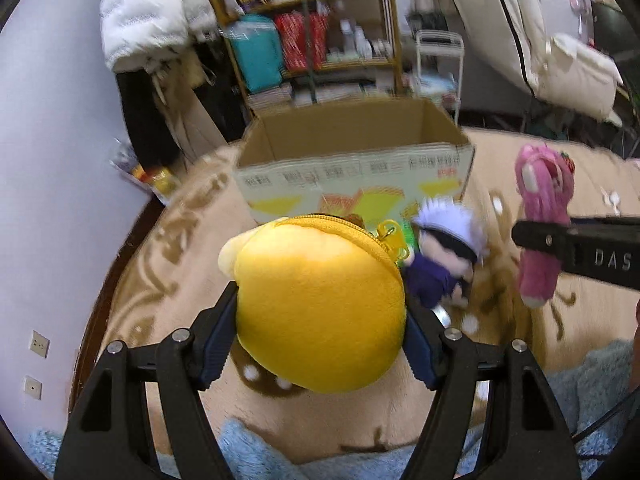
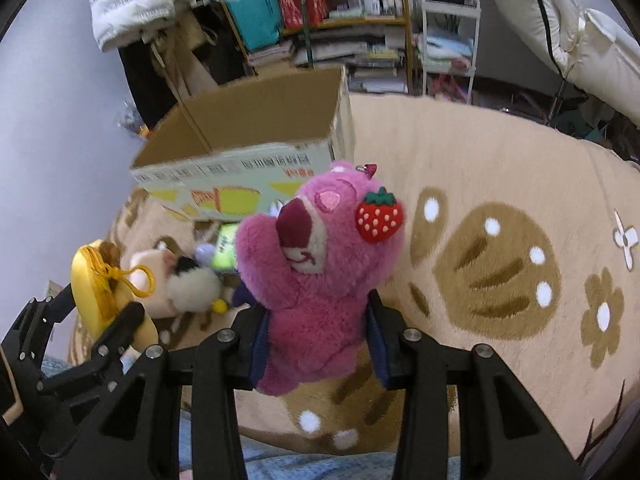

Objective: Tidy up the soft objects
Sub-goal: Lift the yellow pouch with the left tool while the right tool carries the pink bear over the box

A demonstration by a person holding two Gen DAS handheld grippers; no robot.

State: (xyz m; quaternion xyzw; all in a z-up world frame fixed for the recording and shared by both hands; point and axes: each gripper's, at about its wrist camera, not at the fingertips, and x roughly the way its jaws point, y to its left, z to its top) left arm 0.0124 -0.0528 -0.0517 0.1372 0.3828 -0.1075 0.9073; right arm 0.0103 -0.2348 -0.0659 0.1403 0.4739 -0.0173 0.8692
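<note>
My left gripper (image 1: 320, 336) is shut on a round yellow plush pouch (image 1: 320, 312) with a zipper, held above the rug; it also shows in the right wrist view (image 2: 100, 292). My right gripper (image 2: 318, 344) is shut on a pink plush bear (image 2: 316, 276) with a strawberry charm; the bear shows in the left wrist view (image 1: 542, 232). An open cardboard box (image 1: 352, 168) stands on the rug ahead, also in the right wrist view (image 2: 240, 152). A purple doll with white hair (image 1: 444, 256) lies in front of the box.
A beige patterned rug (image 2: 500, 240) covers the floor. More small plush toys (image 2: 172, 284) lie left of the bear near the box. A cluttered shelf (image 1: 316, 32), a white jacket (image 1: 148, 12) and a white cart (image 2: 448, 36) stand behind. A blue fuzzy blanket (image 1: 256, 452) lies near me.
</note>
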